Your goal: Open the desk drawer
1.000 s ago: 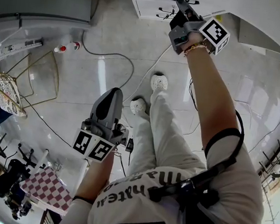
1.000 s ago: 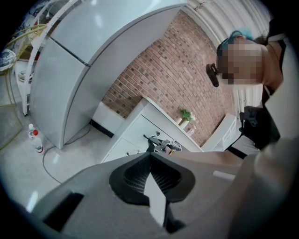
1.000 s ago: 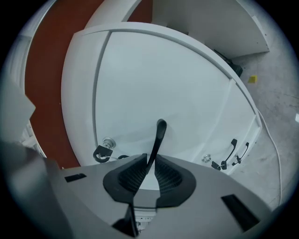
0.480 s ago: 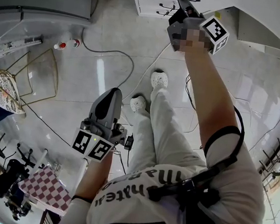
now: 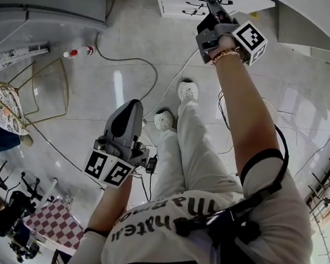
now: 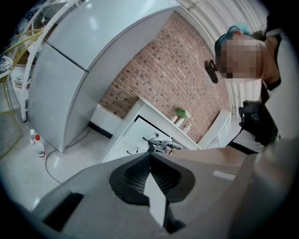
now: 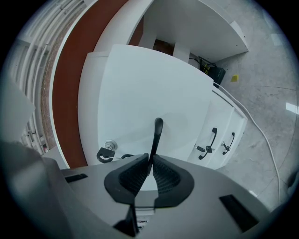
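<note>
Right tool (image 5: 214,2) is at 12 o'clock in the head view, up against the top drawer (image 7: 140,88) of the white desk (image 5: 321,16). In the right gripper view the drawer's black handle (image 7: 157,133) stands upright between the pads (image 7: 131,175). The jaws are narrow and closing, and both pads look pressed against the handle. The drawer front fills the upper middle of that view. A key (image 7: 105,151) sits in the lock at 9 o'clock of the handle, close by. The lower drawers (image 7: 219,135), each with a black handle, are at 3 o'clock, apart from the gripped one. I can't tell whether the top drawer is out of the desk at all.

Left tool (image 5: 133,107) hangs at 8 o'clock of centre in the head view, over the floor (image 5: 133,38) and well apart from the desk. In the left gripper view (image 6: 149,156) its jaws are together with nothing between them. It points toward the desk. That view has a fridge (image 6: 79,60) at 10 o'clock, a brick wall (image 6: 173,70) at 12, a potted plant (image 6: 181,113) on the desk top and a bottle (image 6: 37,144) on the floor at 9 o'clock.

In the head view the person's shoes (image 5: 187,94) are between the two tools. A cable (image 5: 131,63) loops across the floor at 11 o'clock.
</note>
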Demonstrator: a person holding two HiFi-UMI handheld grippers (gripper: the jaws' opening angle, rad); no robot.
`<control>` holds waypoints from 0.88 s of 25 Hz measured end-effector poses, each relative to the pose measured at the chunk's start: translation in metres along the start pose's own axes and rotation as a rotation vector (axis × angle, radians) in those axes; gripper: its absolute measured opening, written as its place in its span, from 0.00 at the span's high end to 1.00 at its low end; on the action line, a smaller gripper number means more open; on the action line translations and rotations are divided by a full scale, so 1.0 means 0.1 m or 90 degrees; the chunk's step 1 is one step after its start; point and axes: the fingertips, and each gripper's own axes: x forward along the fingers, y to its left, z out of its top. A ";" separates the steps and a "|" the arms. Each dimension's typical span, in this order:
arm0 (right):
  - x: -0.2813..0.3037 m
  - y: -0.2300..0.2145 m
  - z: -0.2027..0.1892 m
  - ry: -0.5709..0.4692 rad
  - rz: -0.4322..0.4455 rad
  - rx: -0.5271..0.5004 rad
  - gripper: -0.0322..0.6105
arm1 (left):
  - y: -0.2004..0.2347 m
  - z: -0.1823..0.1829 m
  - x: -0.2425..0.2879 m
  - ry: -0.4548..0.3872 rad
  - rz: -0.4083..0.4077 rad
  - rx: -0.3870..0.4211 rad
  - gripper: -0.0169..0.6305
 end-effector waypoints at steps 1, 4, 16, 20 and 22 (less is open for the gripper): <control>-0.02 -0.01 -0.02 0.001 -0.001 0.000 0.89 | 0.00 0.00 0.00 -0.001 -0.002 0.000 0.95; -0.06 -0.03 -0.04 0.002 0.001 0.005 0.89 | 0.01 0.01 -0.01 -0.003 -0.007 -0.002 0.95; -0.38 -0.10 -0.17 0.004 -0.010 0.030 0.90 | -0.13 0.00 -0.10 -0.003 -0.048 0.018 0.95; -0.51 -0.09 -0.25 0.002 -0.006 0.031 0.90 | -0.12 0.02 -0.19 -0.010 -0.050 0.020 0.95; -0.54 -0.09 -0.29 0.000 -0.004 0.030 0.90 | -0.12 0.00 -0.22 -0.010 -0.051 0.021 0.95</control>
